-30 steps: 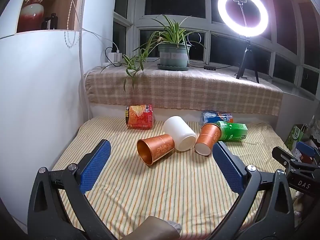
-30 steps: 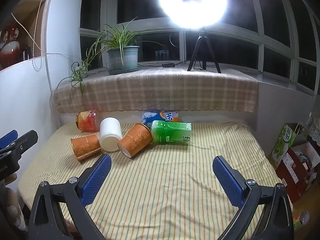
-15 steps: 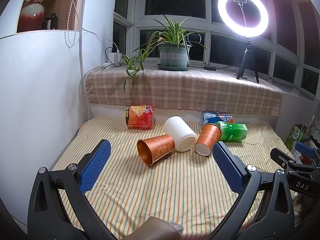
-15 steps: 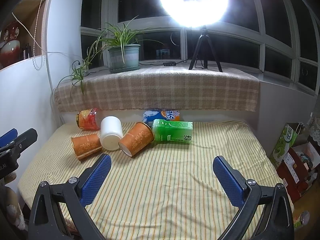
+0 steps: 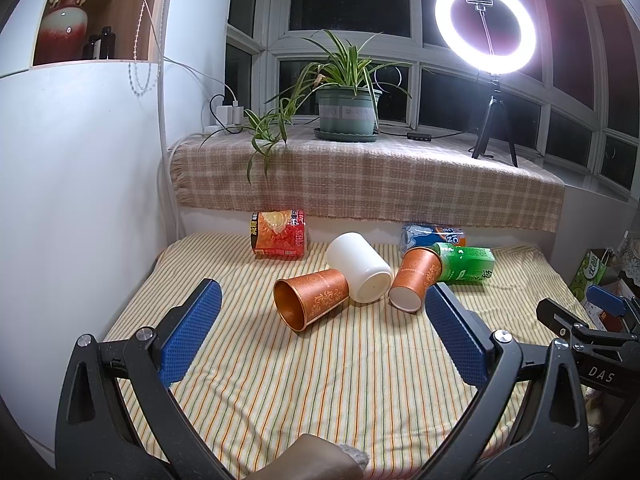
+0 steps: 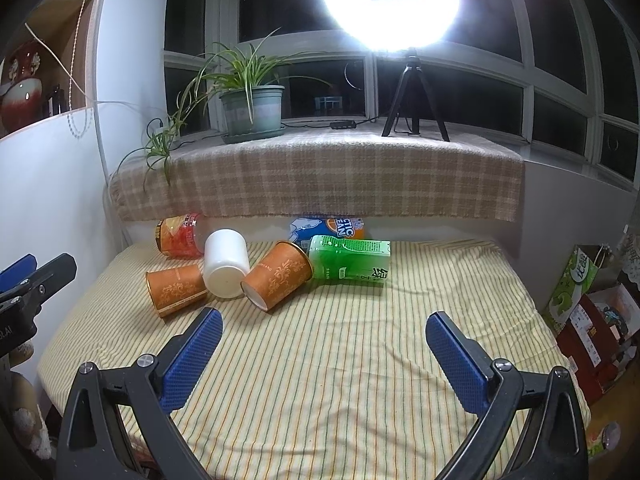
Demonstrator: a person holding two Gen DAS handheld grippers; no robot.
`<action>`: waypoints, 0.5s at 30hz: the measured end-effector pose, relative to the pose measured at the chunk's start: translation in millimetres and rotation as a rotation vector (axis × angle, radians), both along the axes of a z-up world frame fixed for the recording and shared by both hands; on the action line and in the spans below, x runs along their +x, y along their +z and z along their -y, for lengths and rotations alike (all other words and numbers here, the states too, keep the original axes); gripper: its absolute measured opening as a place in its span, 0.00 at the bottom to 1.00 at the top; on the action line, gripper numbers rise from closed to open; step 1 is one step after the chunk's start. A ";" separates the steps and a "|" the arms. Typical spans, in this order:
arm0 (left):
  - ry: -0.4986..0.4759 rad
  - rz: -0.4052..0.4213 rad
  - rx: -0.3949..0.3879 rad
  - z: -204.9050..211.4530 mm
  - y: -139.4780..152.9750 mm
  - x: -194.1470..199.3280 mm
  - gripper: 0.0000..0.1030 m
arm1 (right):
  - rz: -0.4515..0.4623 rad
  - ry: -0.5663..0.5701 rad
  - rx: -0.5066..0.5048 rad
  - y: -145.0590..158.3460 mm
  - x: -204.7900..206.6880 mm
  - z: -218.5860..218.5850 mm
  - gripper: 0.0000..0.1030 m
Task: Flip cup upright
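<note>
Three cups lie on their sides on the striped cloth: an orange paper cup (image 5: 312, 298) (image 6: 176, 288) with its mouth toward me, a white cup (image 5: 360, 266) (image 6: 225, 262) behind it, and a second orange paper cup (image 5: 416, 278) (image 6: 277, 274) leaning on a green carton (image 5: 466, 262) (image 6: 350, 257). My left gripper (image 5: 320, 336) is open and empty, short of the cups. My right gripper (image 6: 322, 354) is open and empty, to the right of the cups and nearer to me.
A red snack can (image 5: 278, 234) (image 6: 178, 234) and a blue-orange drink can (image 5: 434, 234) (image 6: 330, 227) lie by the back wall. A checked cloth ledge holds a potted plant (image 5: 348, 112) and a ring light (image 5: 486, 32). A white cabinet (image 5: 80, 200) stands left; boxes (image 6: 584, 308) right.
Both grippers have edged slightly forward toward the cups; the scene looks a little closer. Nothing on the cloth has moved.
</note>
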State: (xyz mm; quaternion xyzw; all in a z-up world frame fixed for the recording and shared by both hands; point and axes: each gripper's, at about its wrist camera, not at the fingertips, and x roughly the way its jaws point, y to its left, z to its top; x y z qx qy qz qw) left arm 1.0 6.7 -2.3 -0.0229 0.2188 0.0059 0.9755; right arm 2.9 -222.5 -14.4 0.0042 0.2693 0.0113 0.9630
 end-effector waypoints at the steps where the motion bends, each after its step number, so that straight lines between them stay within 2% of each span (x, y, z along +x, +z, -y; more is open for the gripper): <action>1: -0.001 0.000 0.000 -0.6 -0.1 0.1 1.00 | -0.001 0.001 0.000 -0.2 0.2 -0.2 1.00; 15: 0.001 0.001 0.000 -0.3 -0.3 0.1 1.00 | -0.007 0.006 0.003 -1.9 1.9 -0.5 1.00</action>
